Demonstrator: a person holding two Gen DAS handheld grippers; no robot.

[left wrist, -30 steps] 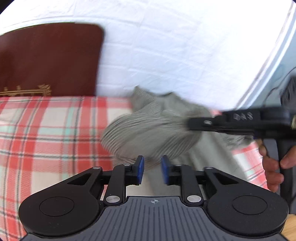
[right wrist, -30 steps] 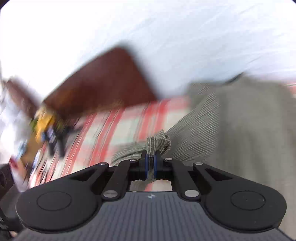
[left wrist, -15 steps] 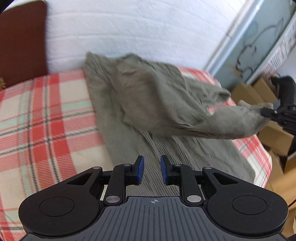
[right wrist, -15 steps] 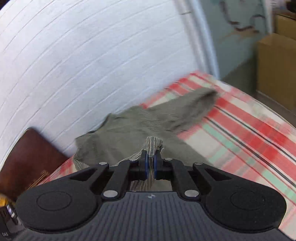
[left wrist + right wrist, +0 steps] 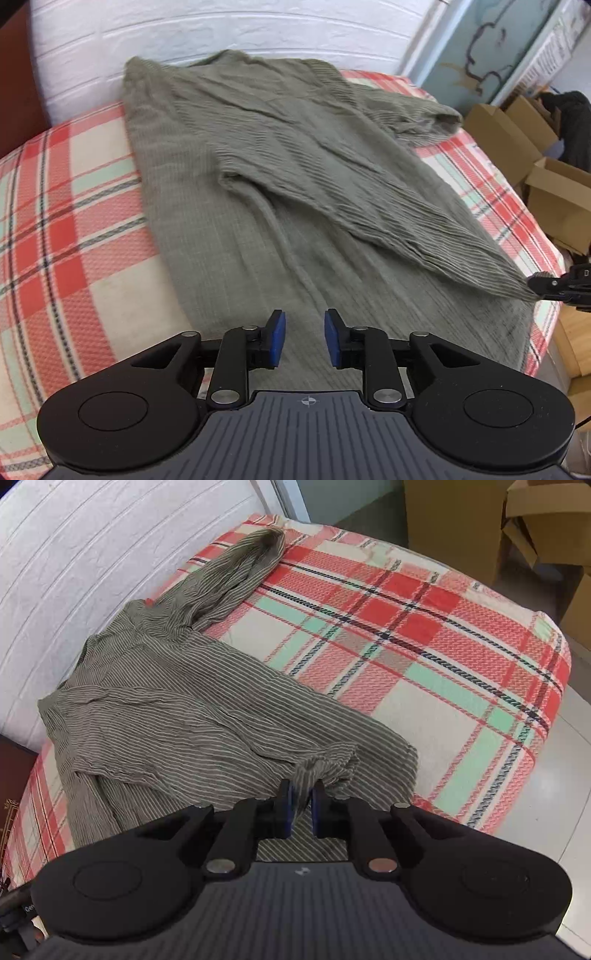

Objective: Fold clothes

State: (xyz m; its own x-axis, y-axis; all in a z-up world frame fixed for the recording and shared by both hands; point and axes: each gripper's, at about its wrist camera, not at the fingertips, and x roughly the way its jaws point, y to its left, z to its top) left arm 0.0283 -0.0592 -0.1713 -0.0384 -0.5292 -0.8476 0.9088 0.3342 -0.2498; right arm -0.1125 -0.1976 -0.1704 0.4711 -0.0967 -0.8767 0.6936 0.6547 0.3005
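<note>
Bed with plaid blanket [image 5: 74, 229] fills both views; white brick wall [image 5: 184, 29] along the top, cardboard boxes [image 5: 517, 136] at right of the left-wrist frame.

Grey-green striped garment [image 5: 258, 177] lies spread over the blanket, centre of the left-wrist frame; in the right-wrist view it sits centre-left [image 5: 166, 720], one sleeve running to the upper middle.

Left gripper [image 5: 304, 343] hovers low over the garment's near edge, bottom centre, pointing along it. Blue fingers [image 5: 277, 339] apart, nothing between them.

Right gripper [image 5: 301, 810] sits at the garment's near corner, bottom centre; it also shows at the right edge of the left-wrist frame [image 5: 539, 286]. Its fingers [image 5: 286, 808] are nearly together with a bunched fold of fabric between; looks clamped, though a slight gap shows.

Writing: small text on the handle, lower left of the right-wrist frame, unreadable.
</note>
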